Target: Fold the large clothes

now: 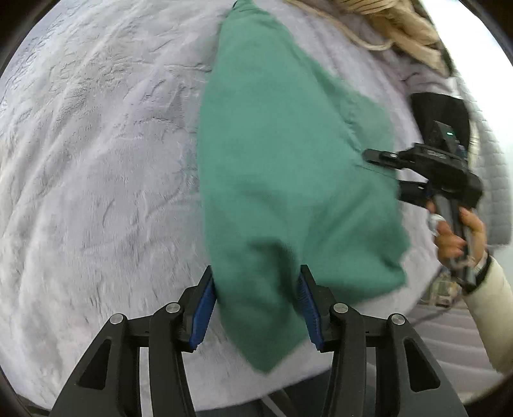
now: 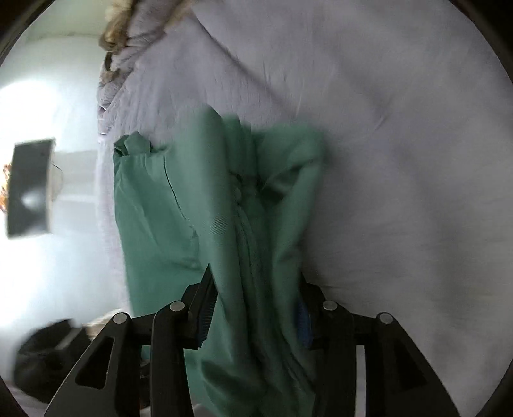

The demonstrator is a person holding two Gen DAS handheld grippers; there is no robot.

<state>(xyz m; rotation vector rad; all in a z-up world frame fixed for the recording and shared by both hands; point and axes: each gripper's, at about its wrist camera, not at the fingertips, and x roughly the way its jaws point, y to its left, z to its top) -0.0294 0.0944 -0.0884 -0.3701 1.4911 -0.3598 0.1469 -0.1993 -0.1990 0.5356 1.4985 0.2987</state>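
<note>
A green garment [image 1: 272, 144] hangs lifted above a grey fleece blanket [image 1: 96, 160] that covers a bed. My left gripper [image 1: 256, 272] is shut on a bunch of it, and cloth fills the gap between the blue pads [image 1: 203, 308]. At the right of the left wrist view, my right gripper [image 1: 383, 171] reaches into the garment's far edge, held by a hand [image 1: 455, 231]. In the right wrist view, the green garment [image 2: 154, 218] shows a zip or placket down its middle. My right gripper [image 2: 256, 272] is shut on a thick fold of it.
A beige knitted cloth [image 1: 400, 25] lies at the far end of the bed, also seen as the beige cloth [image 2: 112, 38]. The bed's edge runs down the left of the blanket [image 2: 400, 128]. Beyond it are a dark panel [image 2: 30, 187] and a dark bag [image 2: 48, 353].
</note>
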